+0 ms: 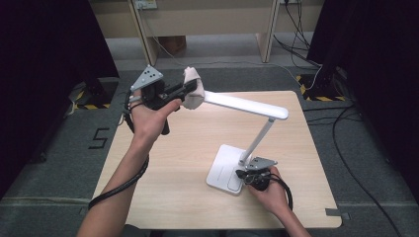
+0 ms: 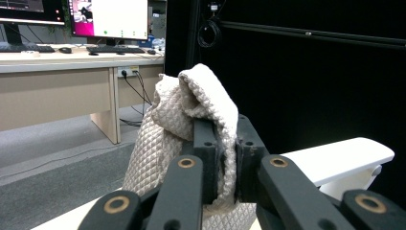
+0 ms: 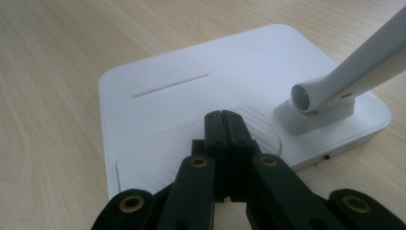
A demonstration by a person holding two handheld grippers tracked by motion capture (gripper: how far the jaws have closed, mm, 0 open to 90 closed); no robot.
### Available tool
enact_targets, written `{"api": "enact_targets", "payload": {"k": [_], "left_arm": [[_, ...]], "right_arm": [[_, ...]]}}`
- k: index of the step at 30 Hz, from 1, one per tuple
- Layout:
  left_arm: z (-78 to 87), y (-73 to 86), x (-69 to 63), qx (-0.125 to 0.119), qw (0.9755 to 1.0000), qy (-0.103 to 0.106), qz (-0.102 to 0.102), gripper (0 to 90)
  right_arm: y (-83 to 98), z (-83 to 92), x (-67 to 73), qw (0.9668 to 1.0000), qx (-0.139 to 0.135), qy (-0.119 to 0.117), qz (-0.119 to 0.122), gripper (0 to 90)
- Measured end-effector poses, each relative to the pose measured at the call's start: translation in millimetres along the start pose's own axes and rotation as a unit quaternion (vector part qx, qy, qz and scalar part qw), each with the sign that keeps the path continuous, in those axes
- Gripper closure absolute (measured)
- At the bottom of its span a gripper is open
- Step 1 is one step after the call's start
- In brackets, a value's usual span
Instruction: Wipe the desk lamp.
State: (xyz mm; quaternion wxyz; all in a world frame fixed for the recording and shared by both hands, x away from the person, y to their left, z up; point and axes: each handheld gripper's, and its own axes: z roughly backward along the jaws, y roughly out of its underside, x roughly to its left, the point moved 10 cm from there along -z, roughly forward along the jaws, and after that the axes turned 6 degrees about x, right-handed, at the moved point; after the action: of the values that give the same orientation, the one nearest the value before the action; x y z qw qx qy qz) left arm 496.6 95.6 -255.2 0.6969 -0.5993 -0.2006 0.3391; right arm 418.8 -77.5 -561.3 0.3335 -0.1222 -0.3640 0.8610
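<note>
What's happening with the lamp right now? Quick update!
Left gripper shut on cloth, at lamp head. Right gripper shut, empty, pressed on lamp base. Nothing in the way.

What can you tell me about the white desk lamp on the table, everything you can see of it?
The white desk lamp looks like smooth plastic. It has a flat square base with rounded corners, a slanted thin arm hinged at the base's edge, and a long flat head bar reaching out to the left. The base carries a thin groove and a ribbed rounded patch. It stands on the light wooden table. The shut right gripper rests on the base; the left gripper holds a beige quilted cloth at the head's tip.
</note>
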Motion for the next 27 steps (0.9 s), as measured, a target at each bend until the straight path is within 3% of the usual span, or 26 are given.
{"api": "enact_targets", "payload": {"k": [8, 27], "left_arm": [[-10.1, 5.1, -4.6, 0.001, 0.9999, 0.009, 0.01, 82.9], [-19.3, 5.0, -13.4, -0.001, 0.9998, 0.017, 0.005, 82.9]], "right_arm": [[-0.1, 0.0, 0.0, 1.0, 0.0, 0.0, 0.001, 90.0], [-0.3, -0.3, 0.3, 1.0, -0.002, -0.001, 0.002, 90.0]]}}
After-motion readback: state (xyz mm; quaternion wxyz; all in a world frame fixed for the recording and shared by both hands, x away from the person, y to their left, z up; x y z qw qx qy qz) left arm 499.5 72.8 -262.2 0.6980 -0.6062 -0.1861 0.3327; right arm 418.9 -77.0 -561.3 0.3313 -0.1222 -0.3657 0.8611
